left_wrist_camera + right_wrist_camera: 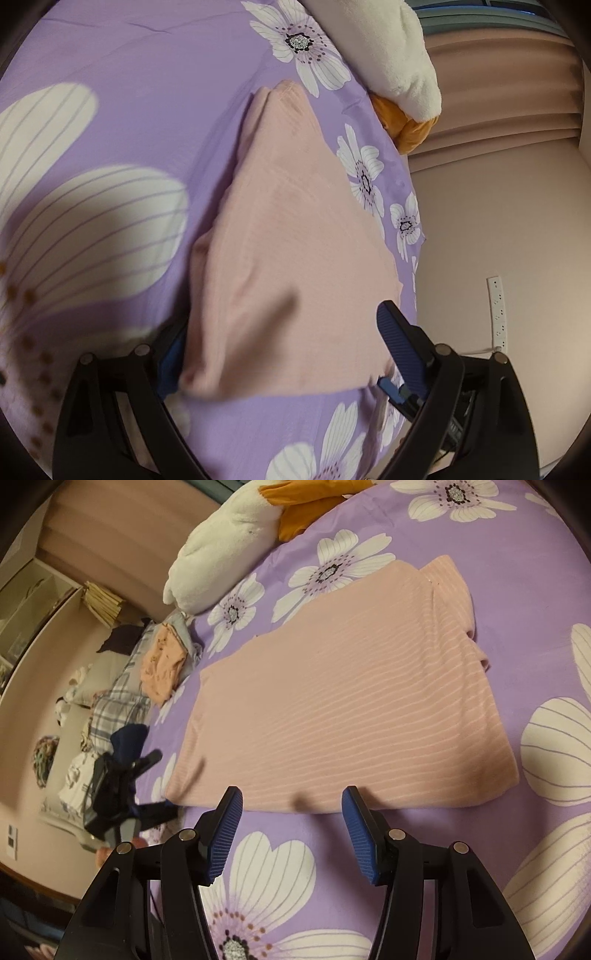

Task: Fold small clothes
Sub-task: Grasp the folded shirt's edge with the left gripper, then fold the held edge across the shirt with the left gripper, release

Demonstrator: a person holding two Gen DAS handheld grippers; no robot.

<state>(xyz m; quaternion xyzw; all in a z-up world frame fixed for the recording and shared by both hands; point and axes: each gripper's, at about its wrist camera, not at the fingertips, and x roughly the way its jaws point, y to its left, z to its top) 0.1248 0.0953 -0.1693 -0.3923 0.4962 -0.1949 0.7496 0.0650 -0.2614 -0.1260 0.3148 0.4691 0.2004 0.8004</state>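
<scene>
Purple floral bedspread (pixel 498 546) carries pink garment (pixel 351 686) flat near its edge; left gripper (pixel 280 339) agape astride a corner, right gripper (pixel 291 812) parted, empty: pinch both corners evenly before folding.

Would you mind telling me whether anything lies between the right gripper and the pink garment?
Nothing visible does. The right gripper is open just short of the pink garment, with only bare purple bedsheet between them.
</scene>
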